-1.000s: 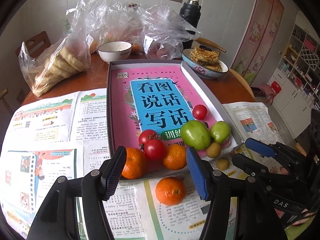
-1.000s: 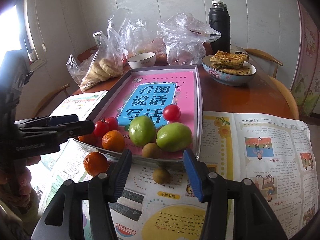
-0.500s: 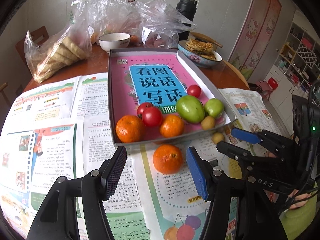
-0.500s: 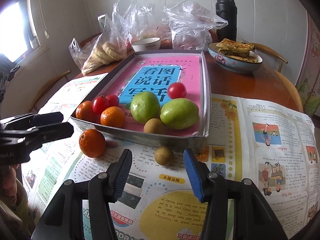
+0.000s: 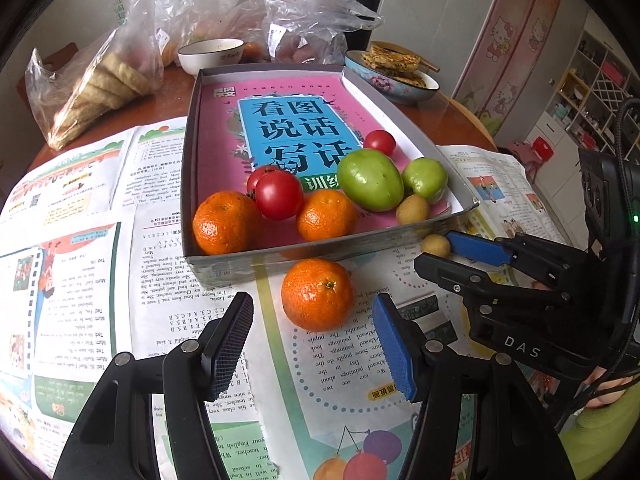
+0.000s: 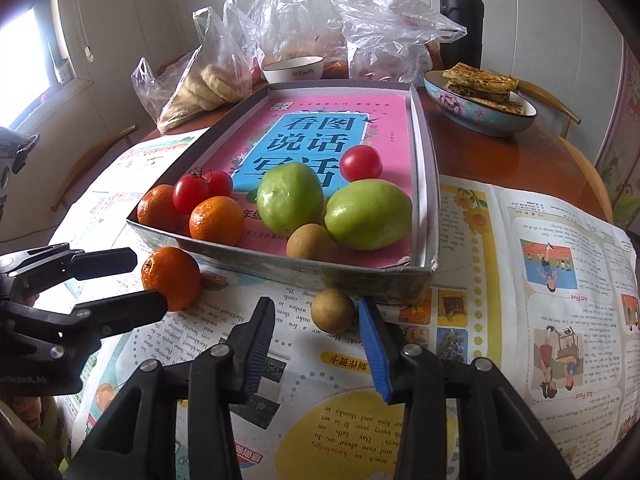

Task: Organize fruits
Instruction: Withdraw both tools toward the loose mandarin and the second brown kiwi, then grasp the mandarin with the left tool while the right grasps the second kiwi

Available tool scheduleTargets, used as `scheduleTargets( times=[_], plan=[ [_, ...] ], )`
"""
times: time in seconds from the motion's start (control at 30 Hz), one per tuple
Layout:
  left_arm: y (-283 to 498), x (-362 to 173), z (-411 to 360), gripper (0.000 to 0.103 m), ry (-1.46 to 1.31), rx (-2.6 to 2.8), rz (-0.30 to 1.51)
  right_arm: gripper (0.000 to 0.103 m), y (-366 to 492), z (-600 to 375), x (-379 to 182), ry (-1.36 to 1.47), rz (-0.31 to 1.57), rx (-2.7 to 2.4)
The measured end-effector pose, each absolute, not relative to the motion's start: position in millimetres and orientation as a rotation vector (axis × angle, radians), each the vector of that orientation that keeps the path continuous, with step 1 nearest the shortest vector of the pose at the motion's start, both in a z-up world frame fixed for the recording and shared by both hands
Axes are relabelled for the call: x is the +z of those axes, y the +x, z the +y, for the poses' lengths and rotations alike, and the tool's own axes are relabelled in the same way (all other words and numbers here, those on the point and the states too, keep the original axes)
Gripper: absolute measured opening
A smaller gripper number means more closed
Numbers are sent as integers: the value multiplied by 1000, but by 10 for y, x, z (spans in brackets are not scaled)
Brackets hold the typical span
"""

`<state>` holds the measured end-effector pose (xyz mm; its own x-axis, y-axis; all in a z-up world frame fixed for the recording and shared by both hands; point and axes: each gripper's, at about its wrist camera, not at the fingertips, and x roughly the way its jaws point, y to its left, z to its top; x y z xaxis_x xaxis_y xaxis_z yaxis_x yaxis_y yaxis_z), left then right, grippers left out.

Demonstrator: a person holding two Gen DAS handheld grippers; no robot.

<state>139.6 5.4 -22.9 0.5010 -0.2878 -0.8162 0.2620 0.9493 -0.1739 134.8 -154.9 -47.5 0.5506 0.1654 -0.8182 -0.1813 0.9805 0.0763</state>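
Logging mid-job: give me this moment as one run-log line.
left gripper: open, orange ahead | right gripper: fingers closing around brown fruit, no contact | both outside tray

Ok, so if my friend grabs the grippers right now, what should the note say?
Left gripper: open, empty, just short of the loose orange on the newspaper.
Right gripper: jaws closing, the small brown fruit just ahead of them, not yet gripped.
Both loose fruits lie by the near wall of the box.
Done: already in the box are two oranges, three tomatoes, two green fruits and one brown fruit.
Left: pick up the orange and the brown fruit and put them in the box, probably each with its kind.
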Motion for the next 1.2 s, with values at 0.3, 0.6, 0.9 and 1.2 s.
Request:
scheduleTargets(
  times=[0.3, 0.6, 0.9, 1.2],
  plan=[
    [1485, -319, 6, 64, -42, -333, 1007, 24, 1363, -1521, -542, -24, 976, 203],
    [1530, -373, -64, 54, -39, -351, 1014, 24, 1294, -1520, -460, -7, 951, 229],
    [1547, -389, -56, 43, -35, -342, 1011, 24, 1188, -1522, -333, 17, 918, 266],
    [1383, -137, 99, 43, -63, -336, 956, 24, 1129, -1555, -168, 35, 872, 279]
  ],
)
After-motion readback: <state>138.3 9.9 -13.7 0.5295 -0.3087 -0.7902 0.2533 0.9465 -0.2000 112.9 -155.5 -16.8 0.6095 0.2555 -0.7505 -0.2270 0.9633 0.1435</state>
